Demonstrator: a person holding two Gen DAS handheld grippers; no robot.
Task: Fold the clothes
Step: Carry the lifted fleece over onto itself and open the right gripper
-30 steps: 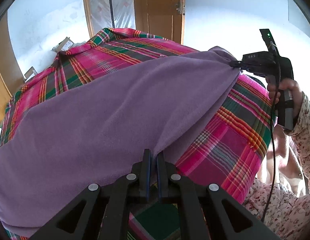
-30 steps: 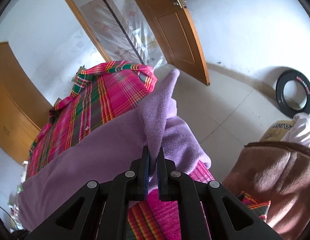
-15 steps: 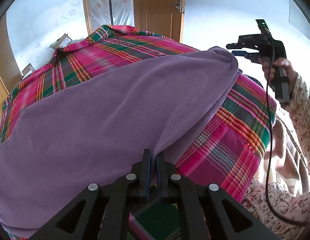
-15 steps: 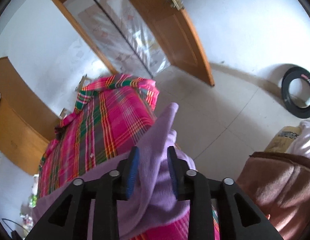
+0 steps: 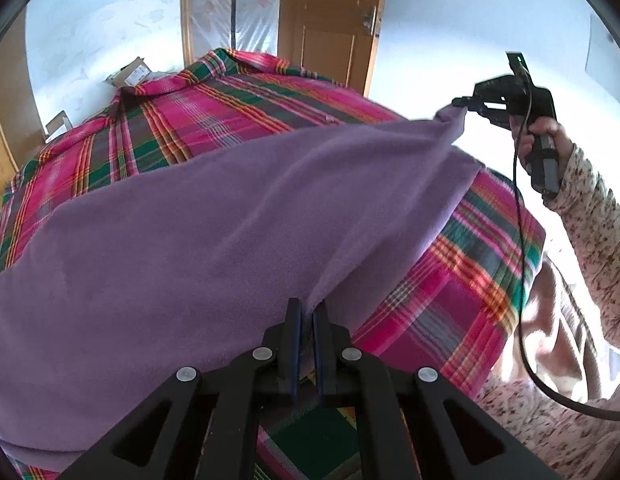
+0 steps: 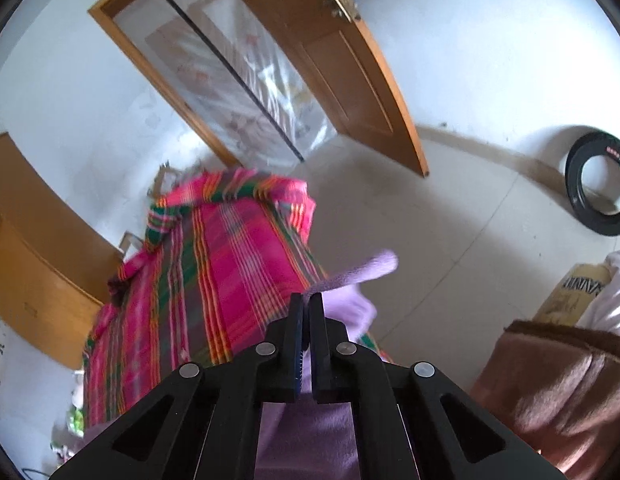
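I see left gripper pinching purple cloth | right gripper clamped on its corner | right view alone shows tyre

Left gripper: jaws closed, pinching cloth edge, held low and level. Right gripper: jaws closed on a cloth corner, raised higher and well apart from the left (seen from the left wrist view, hand wrapped around the handle, sleeve below).
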